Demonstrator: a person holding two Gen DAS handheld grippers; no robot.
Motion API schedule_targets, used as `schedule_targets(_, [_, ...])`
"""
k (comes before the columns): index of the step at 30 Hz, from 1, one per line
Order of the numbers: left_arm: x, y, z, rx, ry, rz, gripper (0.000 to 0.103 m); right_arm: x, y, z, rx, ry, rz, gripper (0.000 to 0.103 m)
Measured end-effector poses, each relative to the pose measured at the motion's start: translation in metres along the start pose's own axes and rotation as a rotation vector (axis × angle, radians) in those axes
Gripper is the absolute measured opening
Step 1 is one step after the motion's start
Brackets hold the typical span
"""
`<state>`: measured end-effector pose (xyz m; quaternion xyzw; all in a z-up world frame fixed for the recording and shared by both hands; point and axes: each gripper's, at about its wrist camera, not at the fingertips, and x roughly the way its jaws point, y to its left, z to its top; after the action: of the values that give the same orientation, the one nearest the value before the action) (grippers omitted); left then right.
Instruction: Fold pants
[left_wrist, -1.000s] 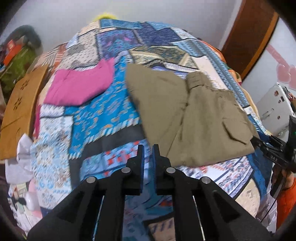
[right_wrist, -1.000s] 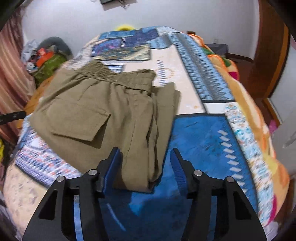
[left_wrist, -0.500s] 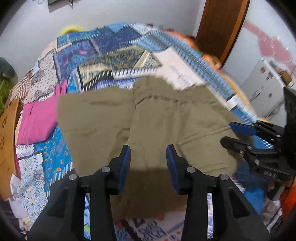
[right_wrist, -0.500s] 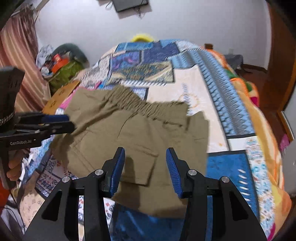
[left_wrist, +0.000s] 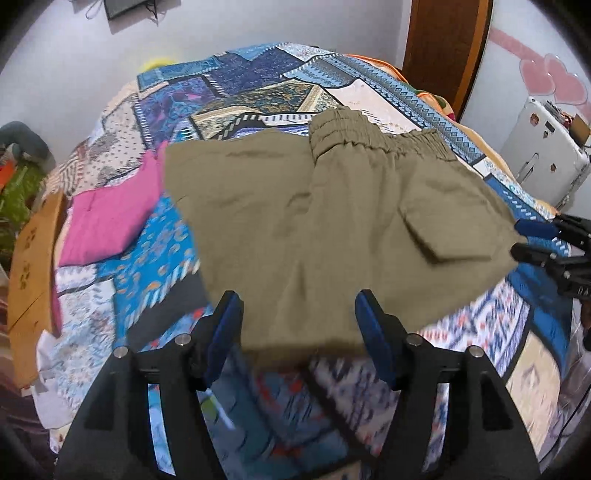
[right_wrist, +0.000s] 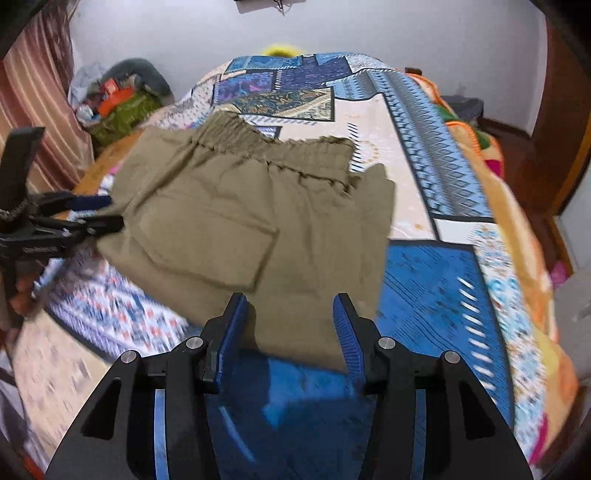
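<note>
Pants (left_wrist: 332, 221), olive and already folded into a squat bundle, are lying flat on the patchwork bed (left_wrist: 229, 85), waistband toward the far wall and the folded lower edge toward both tools. The left gripper (left_wrist: 299, 325) is hovering over that near edge with its jaws opening; cloth is showing between the pads, but nothing is being pinched. The right gripper (right_wrist: 288, 325) is waiting over the near right corner, jaws part open and gripping nothing, with fabric likewise sitting in the gap.

Both tools are approaching from the same near side, so the bundle's long axis is running across them, left to right, and each hand is nearest its own corner. A further fold probably means carrying the near edge away toward the waistband. Bare bedspread is lying open beyond and to the right; a folded pink cloth (left_wrist: 110, 218) is sitting just beside the bundle's left edge, narrowing room there.
</note>
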<state>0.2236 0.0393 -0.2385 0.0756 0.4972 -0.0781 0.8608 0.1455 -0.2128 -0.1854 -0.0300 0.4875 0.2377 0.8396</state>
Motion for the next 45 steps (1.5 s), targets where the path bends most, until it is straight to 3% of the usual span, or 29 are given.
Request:
schedule_targets(6, [-0.013, 0.025, -0.016, -0.076, 0.025, -0.027, 0.067, -0.009, -0.009, -0.016, 0.008, 0.057, -0.061, 0.045])
schedule_targets(10, [-0.020, 0.031, -0.018, -0.074, 0.029, 0.035, 0.067, -0.016, -0.021, -0.024, 0.063, 0.064, -0.056, 0.045])
schedule_targets(12, [-0.023, 0.035, -0.018, -0.058, 0.028, 0.100, 0.067, -0.024, -0.026, -0.022, 0.091, 0.038, -0.046, 0.045])
schedule_targets(14, [-0.027, 0.045, -0.017, -0.084, 0.022, 0.104, 0.067, -0.035, -0.029, -0.016, 0.111, -0.004, -0.047, 0.046])
schedule_targets(19, [-0.033, 0.064, -0.002, -0.191, -0.017, 0.004, 0.067, -0.041, -0.030, 0.002, 0.125, -0.070, -0.053, 0.055])
schedule_targets(23, [-0.019, 0.062, 0.006, -0.223, 0.015, -0.101, 0.067, -0.026, -0.027, 0.018, 0.127, -0.076, -0.055, 0.057])
schedule_targets(27, [0.002, 0.051, -0.005, -0.177, 0.067, -0.027, 0.069, -0.014, -0.023, 0.021, 0.125, -0.057, -0.028, 0.057])
schedule_targets(35, [-0.017, 0.070, -0.025, -0.172, 0.063, 0.080, 0.070, -0.010, -0.028, 0.010, 0.112, -0.027, -0.051, 0.057])
schedule_targets(41, [-0.018, 0.083, -0.001, -0.253, -0.001, -0.012, 0.069, -0.013, -0.040, 0.014, 0.158, -0.048, -0.050, 0.057])
schedule_targets(45, [0.005, 0.085, 0.022, -0.283, 0.027, -0.058, 0.058, -0.004, -0.044, 0.022, 0.173, -0.050, -0.046, 0.057])
